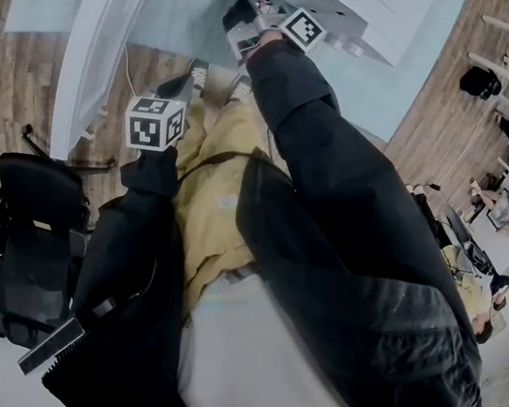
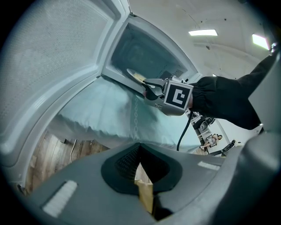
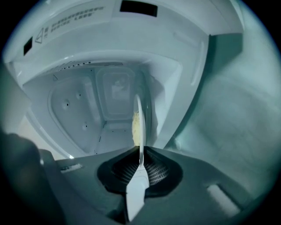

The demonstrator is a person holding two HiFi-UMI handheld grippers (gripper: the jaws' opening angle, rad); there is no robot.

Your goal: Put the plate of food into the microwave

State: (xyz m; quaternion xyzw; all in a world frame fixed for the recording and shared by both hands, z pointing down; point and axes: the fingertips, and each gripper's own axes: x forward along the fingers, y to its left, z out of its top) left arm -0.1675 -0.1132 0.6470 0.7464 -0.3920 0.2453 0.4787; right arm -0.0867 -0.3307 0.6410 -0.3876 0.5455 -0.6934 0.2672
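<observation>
Left gripper (image 1: 182,87): jaws together, pointing toward 1 o'clock.
Right gripper (image 1: 248,0): pinching plate (image 3: 138,127) rim.
Right arm (image 1: 321,140): stretched toward 12 o'clock.

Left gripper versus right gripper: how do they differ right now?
The right gripper is shut on the rim of the plate, which carries food; the left gripper has its jaws together on nothing. The right gripper is at the mouth of the open microwave; the left gripper is held back, outside it. Both face the microwave.

Plate (image 3: 139,115) and microwave (image 3: 88,57) are white, food (image 3: 136,127) yellow
</observation>
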